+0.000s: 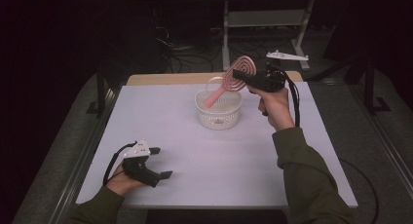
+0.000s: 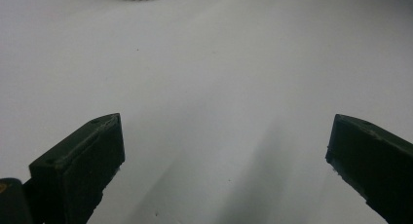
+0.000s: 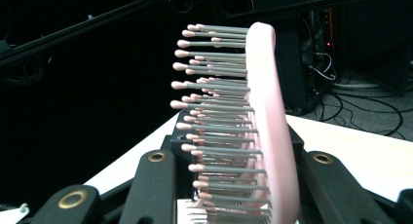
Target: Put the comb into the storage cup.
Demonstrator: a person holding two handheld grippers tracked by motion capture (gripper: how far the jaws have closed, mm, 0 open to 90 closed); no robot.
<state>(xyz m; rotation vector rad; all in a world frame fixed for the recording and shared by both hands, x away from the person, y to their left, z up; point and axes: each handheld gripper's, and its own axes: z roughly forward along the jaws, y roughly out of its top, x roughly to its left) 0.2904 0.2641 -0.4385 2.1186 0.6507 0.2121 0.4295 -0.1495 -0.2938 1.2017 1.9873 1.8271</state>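
Our right tool [image 1: 242,77] is clamped on the round head of a pink hairbrush [image 1: 237,68], its jaws as far closed as the head lets them. In the right gripper view the jaws press the head [image 3: 265,136] from both sides, one against the smooth pink back, the other among the grey, pink-tipped bristles [image 3: 214,112]. The brush is held up in the air, tilted, with its handle [image 1: 213,97] slanting down into the white basket [image 1: 218,118] that stands toward the far side of the table [image 1: 195,165].

We judge the step in hand to be getting the brush into that basket, or lifting it out; the pictures do not settle which. Either way, we should keep the grip firm, because a hold on bristles is springy and the head could twist between the jaws. We should move along the line of the handle, so that it does not catch the basket's rim or its arched handle and drag the light basket across the table. If we are putting it in, we should lower until the handle rests on the bottom and only then let the jaws part.

Our left tool [image 1: 163,161] lies low near the front left of the table, jaws wide apart and holding nothing, well away from the basket. It could come up to steady the basket if it starts to tip.
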